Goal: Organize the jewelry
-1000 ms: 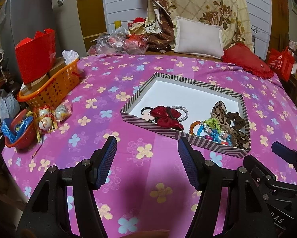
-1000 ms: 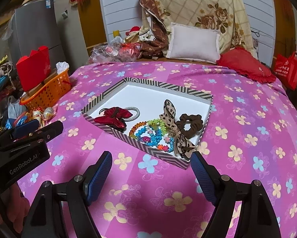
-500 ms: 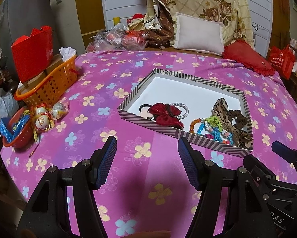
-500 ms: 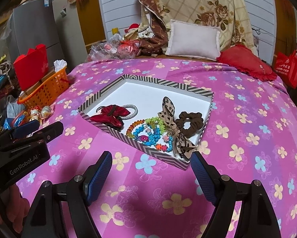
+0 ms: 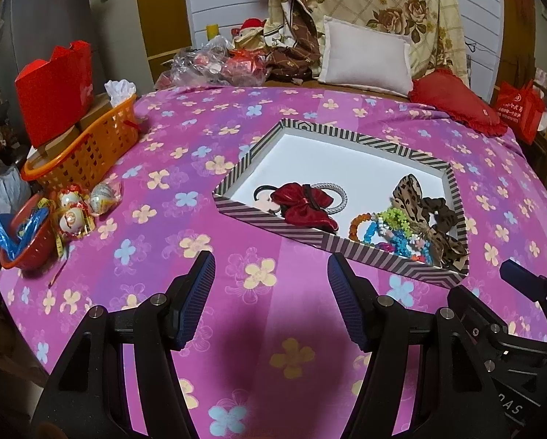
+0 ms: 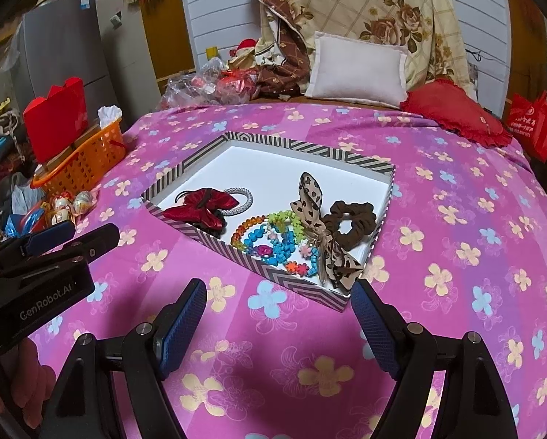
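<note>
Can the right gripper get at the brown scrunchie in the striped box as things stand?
Probably yes. The right gripper is open and empty, just short of the striped box. The brown scrunchie lies uncovered in the open-topped box; only the leopard-print bow crowds it on one side.

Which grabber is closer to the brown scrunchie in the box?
Right. The right gripper hovers by the box corner near the brown scrunchie; the left gripper hovers off to the side, nearer the red bow.
</note>
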Action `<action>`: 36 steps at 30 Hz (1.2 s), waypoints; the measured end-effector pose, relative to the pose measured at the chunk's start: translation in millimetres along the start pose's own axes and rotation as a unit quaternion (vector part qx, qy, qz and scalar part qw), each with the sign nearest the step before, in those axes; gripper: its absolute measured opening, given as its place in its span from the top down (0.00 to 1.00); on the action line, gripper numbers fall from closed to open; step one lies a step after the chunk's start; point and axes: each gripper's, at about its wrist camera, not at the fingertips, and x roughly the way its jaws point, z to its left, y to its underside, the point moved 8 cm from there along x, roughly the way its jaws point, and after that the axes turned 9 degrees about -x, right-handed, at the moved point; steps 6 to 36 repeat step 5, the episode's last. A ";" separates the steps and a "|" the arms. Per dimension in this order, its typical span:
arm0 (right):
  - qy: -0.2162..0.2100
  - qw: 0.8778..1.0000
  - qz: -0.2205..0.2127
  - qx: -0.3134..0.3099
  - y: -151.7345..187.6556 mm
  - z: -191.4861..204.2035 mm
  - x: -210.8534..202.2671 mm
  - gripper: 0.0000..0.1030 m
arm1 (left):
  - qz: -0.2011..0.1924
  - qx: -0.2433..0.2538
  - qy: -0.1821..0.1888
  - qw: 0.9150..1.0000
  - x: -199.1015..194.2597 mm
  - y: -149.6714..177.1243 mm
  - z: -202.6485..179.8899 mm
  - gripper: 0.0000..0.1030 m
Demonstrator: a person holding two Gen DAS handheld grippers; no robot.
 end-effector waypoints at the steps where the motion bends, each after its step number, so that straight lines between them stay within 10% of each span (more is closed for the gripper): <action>1: 0.001 1.000 0.000 0.000 1.2 -1.0 0.6 0.23 | -0.001 0.001 0.000 1.000 0.2 0.8 0.4 0.38; 36: 0.007 1.000 0.002 0.007 6.5 -12.1 1.8 0.23 | 0.006 -0.002 0.003 1.000 3.4 2.0 3.9 0.38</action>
